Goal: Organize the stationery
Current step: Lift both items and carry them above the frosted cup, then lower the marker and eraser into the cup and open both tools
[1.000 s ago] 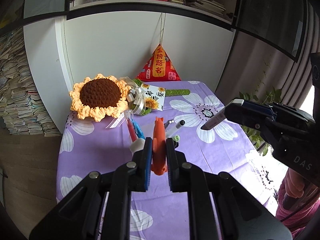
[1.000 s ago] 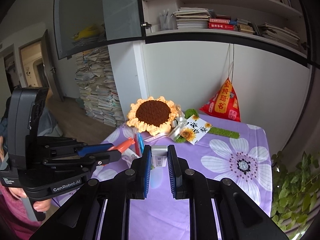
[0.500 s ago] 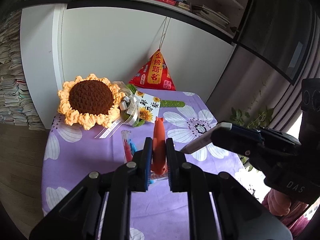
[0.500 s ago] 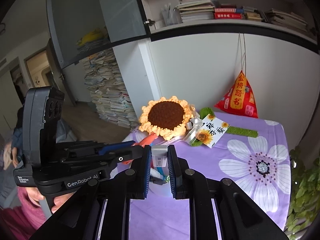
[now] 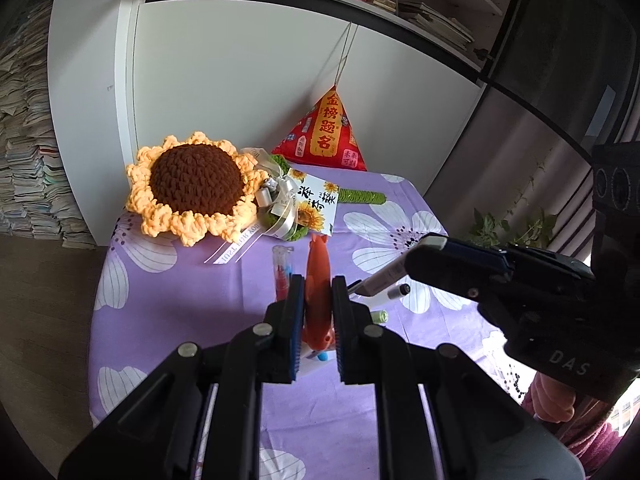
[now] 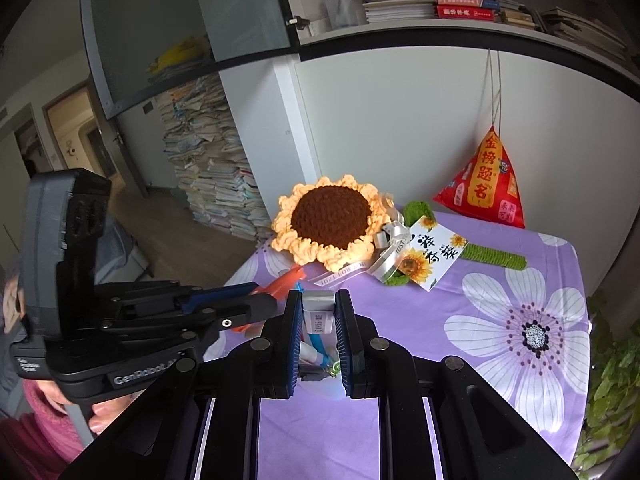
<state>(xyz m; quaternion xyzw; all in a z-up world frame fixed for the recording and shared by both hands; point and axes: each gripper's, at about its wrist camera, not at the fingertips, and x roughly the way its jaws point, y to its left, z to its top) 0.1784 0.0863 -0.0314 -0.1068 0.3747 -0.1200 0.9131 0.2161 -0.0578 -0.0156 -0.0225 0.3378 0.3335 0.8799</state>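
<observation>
On the counter (image 5: 168, 312) several pens (image 5: 394, 292) lie loose, so by my reading the sorting is only partly done. The left tongs (image 5: 317, 308) are clenched on an orange pen (image 5: 318, 276), held above the counter. The right tongs (image 6: 318, 316) grip a white eraser (image 6: 318, 312).

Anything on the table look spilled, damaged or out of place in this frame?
Nothing spilled or damaged. A few loose pens lie scattered on the purple floral tablecloth, still unsorted. The left gripper holds an orange pen; the right gripper holds a white, labelled item.
</observation>
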